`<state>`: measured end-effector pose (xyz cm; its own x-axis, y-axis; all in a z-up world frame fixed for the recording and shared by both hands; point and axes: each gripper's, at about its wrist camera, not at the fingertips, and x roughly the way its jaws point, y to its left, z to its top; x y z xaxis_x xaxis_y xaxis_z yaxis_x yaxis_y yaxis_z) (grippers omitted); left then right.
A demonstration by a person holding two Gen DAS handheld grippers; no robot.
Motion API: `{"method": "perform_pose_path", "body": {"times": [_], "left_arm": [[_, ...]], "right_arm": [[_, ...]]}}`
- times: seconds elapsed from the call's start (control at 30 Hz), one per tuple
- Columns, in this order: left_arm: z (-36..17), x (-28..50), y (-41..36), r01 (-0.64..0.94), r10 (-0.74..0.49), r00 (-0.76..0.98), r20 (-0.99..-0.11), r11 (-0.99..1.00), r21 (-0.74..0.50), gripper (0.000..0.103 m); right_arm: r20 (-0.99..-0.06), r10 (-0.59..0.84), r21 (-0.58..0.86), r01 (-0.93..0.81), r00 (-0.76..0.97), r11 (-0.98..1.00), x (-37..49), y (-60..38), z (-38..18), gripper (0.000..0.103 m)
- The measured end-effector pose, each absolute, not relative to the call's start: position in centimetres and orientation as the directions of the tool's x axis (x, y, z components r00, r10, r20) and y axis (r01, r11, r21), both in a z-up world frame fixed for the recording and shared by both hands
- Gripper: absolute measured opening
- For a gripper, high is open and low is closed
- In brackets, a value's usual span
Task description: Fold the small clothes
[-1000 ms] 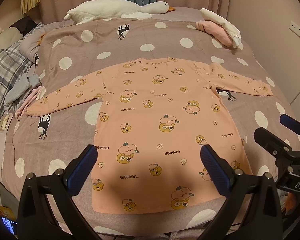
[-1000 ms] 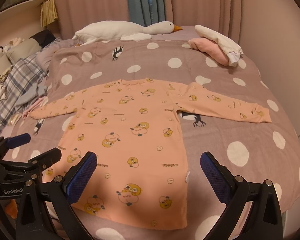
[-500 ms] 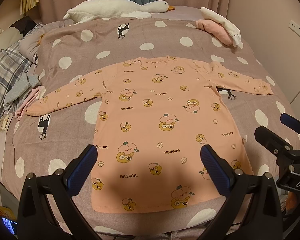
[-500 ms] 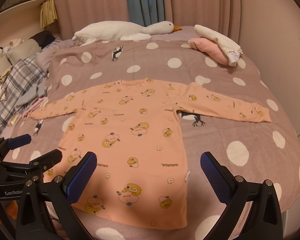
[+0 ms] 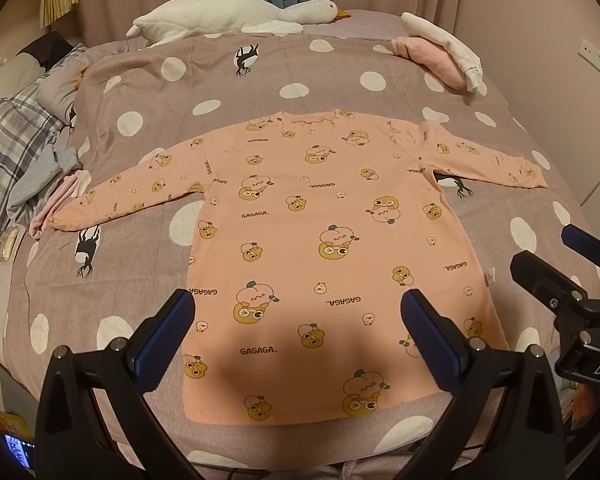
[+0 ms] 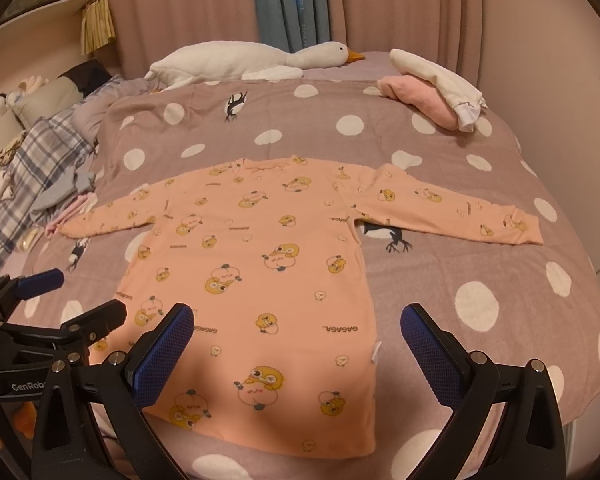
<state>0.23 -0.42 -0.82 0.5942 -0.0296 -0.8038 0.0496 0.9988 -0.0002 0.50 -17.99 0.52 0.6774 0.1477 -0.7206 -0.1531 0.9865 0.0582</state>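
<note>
Lying flat along the bed's [image 5: 100,304] near edge, the peach shirt [image 5: 324,248] looks light and limp; pinch a sleeve cuff [image 6: 516,226]. Left gripper [image 5: 298,326] and right gripper [image 6: 298,330] hover with jaws apart, empty.

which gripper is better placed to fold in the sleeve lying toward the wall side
Right. The right gripper sits over the hem's right corner of the peach duck-print long-sleeved top, nearer that sleeve; the left gripper is centred further left. Both are open.
</note>
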Motion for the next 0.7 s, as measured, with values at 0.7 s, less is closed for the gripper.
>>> {"method": "perform_pose_path", "body": {"times": [0.7], "left_arm": [[-1.53,0.43,-0.34,0.049,-0.027,0.577,-0.816,0.999,0.001,0.103]], "right_arm": [[-0.725,0.143,0.059,-0.146,0.674,0.987,0.45,-18.1,0.28,0.102]]}}
